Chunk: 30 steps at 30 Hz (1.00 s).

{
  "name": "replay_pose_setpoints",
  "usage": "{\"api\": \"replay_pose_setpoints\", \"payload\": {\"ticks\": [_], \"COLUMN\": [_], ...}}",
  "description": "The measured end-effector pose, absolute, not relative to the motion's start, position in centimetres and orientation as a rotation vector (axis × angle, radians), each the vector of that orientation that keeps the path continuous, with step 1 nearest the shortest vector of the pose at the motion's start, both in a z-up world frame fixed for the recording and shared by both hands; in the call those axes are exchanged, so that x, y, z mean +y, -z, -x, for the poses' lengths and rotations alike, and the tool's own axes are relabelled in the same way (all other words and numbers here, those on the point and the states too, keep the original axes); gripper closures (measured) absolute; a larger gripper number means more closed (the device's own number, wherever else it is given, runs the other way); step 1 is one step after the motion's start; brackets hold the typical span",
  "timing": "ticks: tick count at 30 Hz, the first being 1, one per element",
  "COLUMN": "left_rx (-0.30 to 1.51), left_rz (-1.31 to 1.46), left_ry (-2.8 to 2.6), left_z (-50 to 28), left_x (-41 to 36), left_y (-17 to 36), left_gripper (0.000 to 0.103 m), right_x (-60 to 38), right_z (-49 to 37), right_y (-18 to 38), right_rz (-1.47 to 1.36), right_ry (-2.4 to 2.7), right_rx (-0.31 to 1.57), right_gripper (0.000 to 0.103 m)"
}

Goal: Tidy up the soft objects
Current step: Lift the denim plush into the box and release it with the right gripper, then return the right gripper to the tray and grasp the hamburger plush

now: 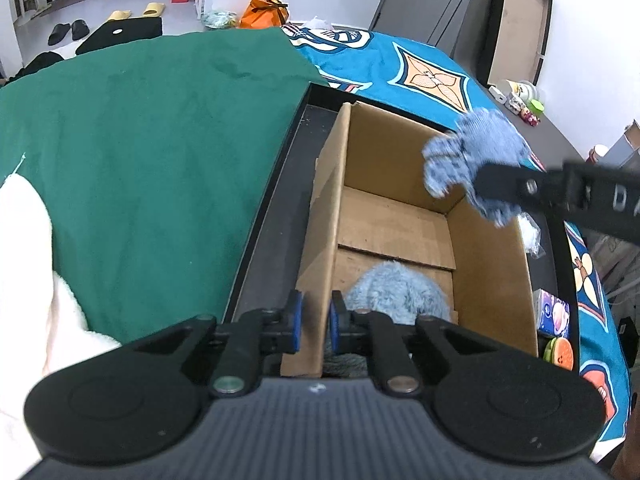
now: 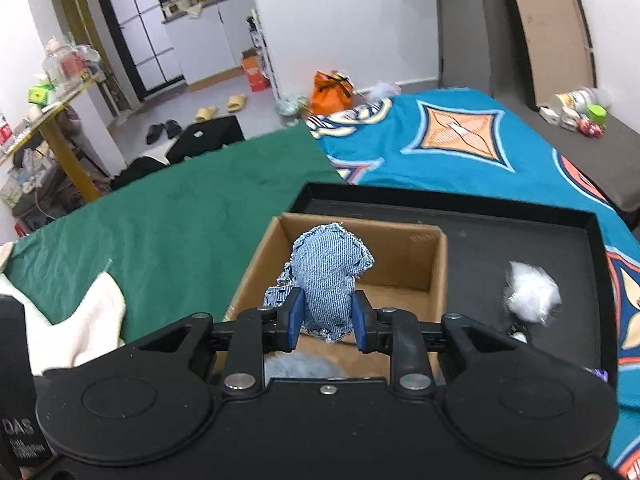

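An open cardboard box (image 1: 492, 272) stands in a black tray (image 1: 272, 224) on the bed. My left gripper (image 1: 316, 320) is shut on the box's left wall, one pad on each side of the cardboard. A fluffy light-blue soft thing (image 1: 396, 292) lies in the box's near end. My right gripper (image 2: 326, 316) is shut on a blue denim soft piece (image 2: 328, 272) and holds it above the box (image 2: 438, 276). In the left wrist view that gripper (image 1: 486, 184) comes in from the right with the denim piece (image 1: 472, 156) over the box's far right corner.
A white fluffy ball (image 2: 530, 296) lies in the tray (image 2: 520, 240) right of the box. A tissue pack (image 1: 554, 316) and a burger-shaped toy (image 1: 558, 354) sit by the box's right side. White cloth (image 1: 32, 280) rests on the green cloth (image 1: 140, 140) at left.
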<state>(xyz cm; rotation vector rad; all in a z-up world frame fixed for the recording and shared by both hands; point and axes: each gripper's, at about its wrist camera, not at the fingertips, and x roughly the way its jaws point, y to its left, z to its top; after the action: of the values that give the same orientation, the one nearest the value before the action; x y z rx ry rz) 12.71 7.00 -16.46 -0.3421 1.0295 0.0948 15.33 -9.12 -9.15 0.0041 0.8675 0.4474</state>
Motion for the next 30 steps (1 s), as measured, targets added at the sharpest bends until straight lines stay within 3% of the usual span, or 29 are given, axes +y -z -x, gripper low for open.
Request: {"api": "replay_pose_setpoints", "payload": {"ticks": [2,4,11,15,17,26,30], "left_rx": [1.029,1.026,1.013,1.001,0.997,0.985,0.987], "left_rz": [0.352,0.362,0.332,0.321,0.314,0.227,0.195], "left_ry": [-0.099,-0.106,-0.099,-0.101,-0.103,-0.114,-0.121], "left_z": [-12.7,-12.7,-12.5,-12.2,-12.1,-11.9,-11.9], "left_x": [7.1,7.3,6.7,6.5,6.4,5.0,4.5], "left_y": [16.4,16.4,16.0,15.7,15.5,14.9,14.8], "left_gripper": [0.091,0.09,0.089,0.087,0.086,0.056,0.05], "right_x": [-8.7,-8.5,-10.1,-12.0,-13.1,-17.4,-18.7], "right_z": [-15.4,-15.5,-14.5,-13.8,-13.4,-12.1,-12.1], "right_y": [8.9,8.8,9.2,9.8,10.0,11.6,12.5], "right_rz": [-0.014,-0.021,-0.017,-0.004,0.0,-0.029,-0.038], "right_ry": [-0.471,-0.498,-0.469,-0.415,-0.379,-0.275,-0.232], "right_rx": [0.85,0.852,0.871,0.876,0.87,0.871,0.874], "right_gripper": [0.066,0.048,0.039,0.021,0.019,0.008,0.008]}}
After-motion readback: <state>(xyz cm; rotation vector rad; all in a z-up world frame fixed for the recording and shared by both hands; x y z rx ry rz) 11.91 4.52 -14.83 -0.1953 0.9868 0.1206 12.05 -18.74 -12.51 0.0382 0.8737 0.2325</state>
